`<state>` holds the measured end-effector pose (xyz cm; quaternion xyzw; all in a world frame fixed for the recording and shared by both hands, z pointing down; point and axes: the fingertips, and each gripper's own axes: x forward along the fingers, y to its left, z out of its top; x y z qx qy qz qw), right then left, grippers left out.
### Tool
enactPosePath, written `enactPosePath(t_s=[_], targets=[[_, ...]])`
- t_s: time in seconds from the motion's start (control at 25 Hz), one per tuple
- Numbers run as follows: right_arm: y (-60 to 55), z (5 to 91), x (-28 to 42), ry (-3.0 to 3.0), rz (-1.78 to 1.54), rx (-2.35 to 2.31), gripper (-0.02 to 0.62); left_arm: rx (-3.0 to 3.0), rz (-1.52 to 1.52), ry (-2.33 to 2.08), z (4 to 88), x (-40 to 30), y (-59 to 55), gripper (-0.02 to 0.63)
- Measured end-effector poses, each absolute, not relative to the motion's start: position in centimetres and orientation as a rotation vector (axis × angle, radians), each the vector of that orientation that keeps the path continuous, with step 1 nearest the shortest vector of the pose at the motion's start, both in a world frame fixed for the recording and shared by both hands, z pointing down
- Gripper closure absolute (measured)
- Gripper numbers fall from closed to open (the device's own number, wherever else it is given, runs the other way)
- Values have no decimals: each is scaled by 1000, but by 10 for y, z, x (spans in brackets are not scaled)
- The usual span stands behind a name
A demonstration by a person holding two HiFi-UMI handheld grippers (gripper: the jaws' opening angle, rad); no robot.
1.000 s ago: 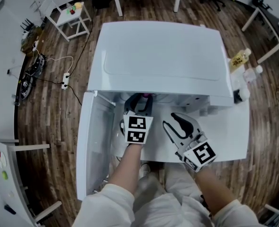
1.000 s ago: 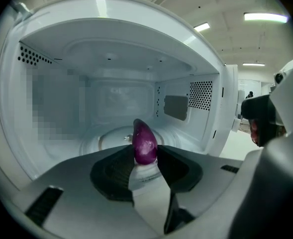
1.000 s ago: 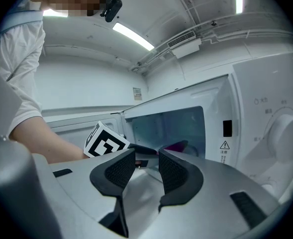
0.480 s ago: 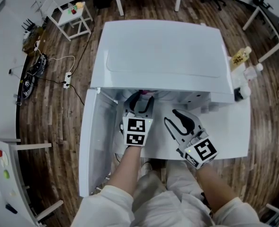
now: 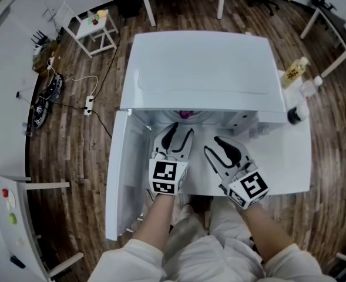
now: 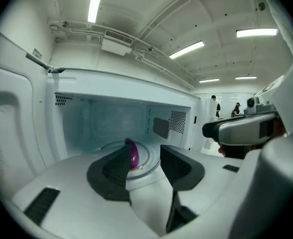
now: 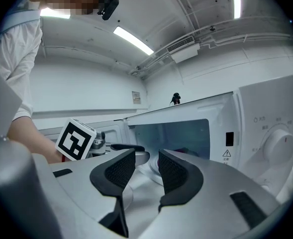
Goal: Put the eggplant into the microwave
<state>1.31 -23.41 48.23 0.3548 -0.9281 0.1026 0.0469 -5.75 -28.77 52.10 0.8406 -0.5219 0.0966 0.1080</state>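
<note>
Eggplant (image 6: 133, 153) is what I'm watching, and it sits inside the microwave (image 5: 202, 69), a small purple shape resting on the glass turntable (image 6: 147, 156) toward the back of the cavity, with the door (image 5: 123, 175) swung open to the left. Nothing is touching it. The left gripper (image 5: 181, 135) hangs just outside the opening with its jaws spread wide and only air between them; the eggplant shows past them, well apart from the pads. The right gripper (image 5: 224, 151) hovers beside it over the white table (image 5: 290, 169), also with its jaws apart and holding nothing. Judging by its size and glossy skin, I'd say the eggplant is light and fairly firm, but smooth enough to slide out of a loose pinch, and its rounded body looks likely to roll on the glass. If it needed shifting, the surest hold would be across its thick middle, the pads square to its length, pressing gently rather than hard. From where it lies, the placing looks done to me, with only the door left open.
</note>
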Motion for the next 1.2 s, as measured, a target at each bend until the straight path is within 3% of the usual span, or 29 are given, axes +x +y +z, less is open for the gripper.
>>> enactPosePath(t_s=[0.56,1.2], targets=[[-212,469,16,-2830,276,1146,440,2601,174,-1388,484,-37,-231,480],[-166,438,7,-2836,177,1133,535,2688,136,-1336,448,-39,-172,563]])
